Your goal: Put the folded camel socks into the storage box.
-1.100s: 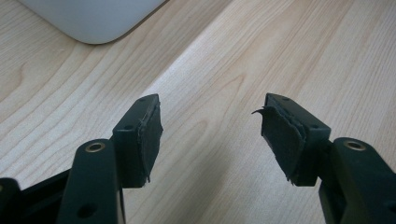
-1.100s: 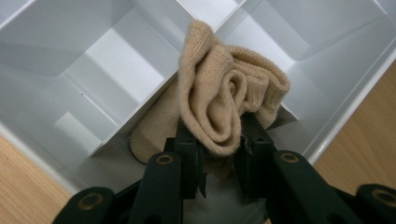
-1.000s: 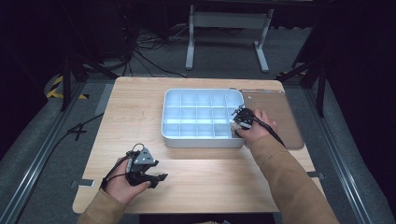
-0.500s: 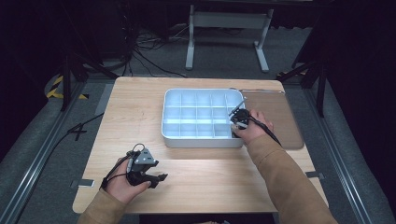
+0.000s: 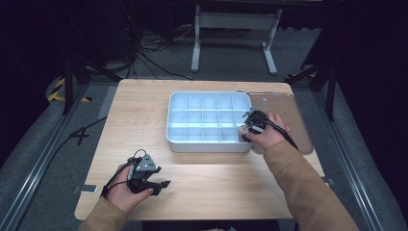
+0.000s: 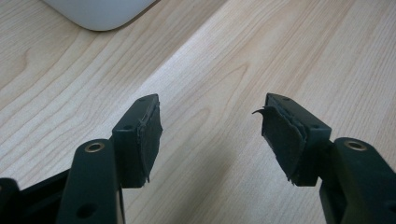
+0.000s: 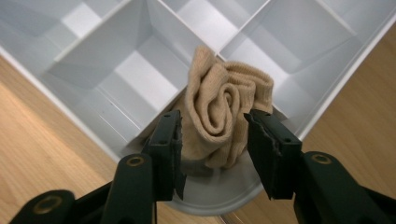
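Light wooden table [image 5: 202, 192], big and mostly bare. On it, the white plastic divided tray [image 5: 208, 120], a grid of small square compartments; it's the landmark here. Beside the tray's right edge lies a flat brown mat [image 5: 288, 118].

Right gripper [image 7: 212, 140] sits at the tray's near right corner, held by the person's right hand [image 5: 267, 134]. A rolled beige knit sock [image 7: 222, 109] stands in that near right corner compartment, bunched, top poking above the dividers. Jaws stand partly apart on either side of the roll, and they have just been opening. Pads look off the fabric or barely brushing it, so the sock reads as released, not gripped.

Left gripper [image 6: 210, 135] is near the table's front edge, well apart from the tray, jaws wide, nothing between them, bare wood under.

Risk: the sock sits high and loose. If a pad snags the knit as the gripper lifts away, the roll could come out or unroll over a divider into the next cell. One left pad [image 6: 280, 135] looks frayed too.

Versus a second ago: right hand slightly shifted at the same corner, jaws wider; left hand unmoved.
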Action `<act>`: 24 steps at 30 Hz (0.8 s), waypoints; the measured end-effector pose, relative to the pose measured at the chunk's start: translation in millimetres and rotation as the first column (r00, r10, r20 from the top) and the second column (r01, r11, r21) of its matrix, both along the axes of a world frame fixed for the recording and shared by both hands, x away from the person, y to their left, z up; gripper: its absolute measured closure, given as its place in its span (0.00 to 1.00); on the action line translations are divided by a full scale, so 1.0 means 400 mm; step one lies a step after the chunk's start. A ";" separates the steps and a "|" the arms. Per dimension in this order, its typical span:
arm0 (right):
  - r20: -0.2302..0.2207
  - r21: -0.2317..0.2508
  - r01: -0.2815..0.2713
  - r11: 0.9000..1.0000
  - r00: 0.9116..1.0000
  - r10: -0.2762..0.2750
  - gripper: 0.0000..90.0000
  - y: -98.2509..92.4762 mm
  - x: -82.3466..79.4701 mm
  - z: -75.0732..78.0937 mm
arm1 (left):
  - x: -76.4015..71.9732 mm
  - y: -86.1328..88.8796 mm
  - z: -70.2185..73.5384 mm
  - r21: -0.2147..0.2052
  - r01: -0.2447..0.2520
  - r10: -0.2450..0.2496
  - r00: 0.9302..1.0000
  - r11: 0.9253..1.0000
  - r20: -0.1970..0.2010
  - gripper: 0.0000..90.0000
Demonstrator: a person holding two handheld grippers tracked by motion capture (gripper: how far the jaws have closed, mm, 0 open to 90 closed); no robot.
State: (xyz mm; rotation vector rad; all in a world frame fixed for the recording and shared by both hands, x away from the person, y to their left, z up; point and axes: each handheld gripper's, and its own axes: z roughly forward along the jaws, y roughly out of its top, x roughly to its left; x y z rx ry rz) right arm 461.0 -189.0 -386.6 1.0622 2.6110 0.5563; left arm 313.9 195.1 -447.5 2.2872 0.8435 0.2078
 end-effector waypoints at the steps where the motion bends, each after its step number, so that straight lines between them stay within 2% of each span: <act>1: 0.010 0.017 0.001 1.000 1.000 -0.001 0.62 -0.004 -0.004 0.007 | 0.000 0.000 0.000 0.000 0.000 0.000 1.000 1.000 0.000 0.42; 2: 0.010 0.017 0.001 1.000 1.000 -0.001 0.62 -0.004 -0.004 0.007 | 0.001 0.002 0.000 0.004 0.009 -0.009 1.000 1.000 0.001 0.42; 3: 0.033 0.050 0.001 0.999 0.999 -0.003 0.61 -0.016 -0.013 0.023 | 0.000 0.004 0.000 0.008 0.007 -0.007 1.000 1.000 -0.003 0.42; 5: 0.049 0.076 0.005 0.997 0.999 -0.009 0.59 -0.027 -0.023 0.036 | -0.002 0.007 0.000 0.006 0.003 -0.003 1.000 1.000 -0.003 0.42; 9: 0.077 0.104 -0.001 0.995 0.997 -0.007 0.59 -0.043 -0.038 0.051 | -0.004 0.011 -0.001 -0.004 -0.008 0.008 1.000 1.000 0.001 0.42; 12: 0.108 0.154 0.000 0.988 0.994 -0.017 0.58 -0.070 -0.064 0.069 | -0.006 0.015 0.002 0.004 -0.010 0.010 1.000 1.000 0.000 0.42; 13: 0.108 0.154 0.000 0.988 0.994 -0.017 0.58 -0.070 -0.064 0.069 | -0.006 0.016 0.001 0.002 -0.011 0.011 1.000 1.000 0.001 0.42; 15: 0.124 0.184 0.000 0.983 0.992 -0.023 0.58 -0.086 -0.078 0.077 | -0.007 0.016 0.001 -0.002 -0.011 0.011 1.000 1.000 -0.003 0.42; 16: 0.134 0.212 0.003 0.977 0.990 -0.032 0.57 -0.098 -0.089 0.084 | -0.008 0.016 0.001 -0.002 -0.016 0.016 1.000 1.000 0.003 0.42; 20: 0.150 0.239 0.003 0.971 0.988 -0.040 0.56 -0.119 -0.104 0.092 | -0.007 0.020 0.005 -0.004 -0.020 0.020 1.000 1.000 -0.006 0.42; 24: 0.158 0.254 -0.005 0.967 0.987 -0.036 0.54 -0.143 -0.121 0.090 | -0.001 0.033 0.014 -0.015 -0.033 0.033 0.999 0.999 0.006 0.42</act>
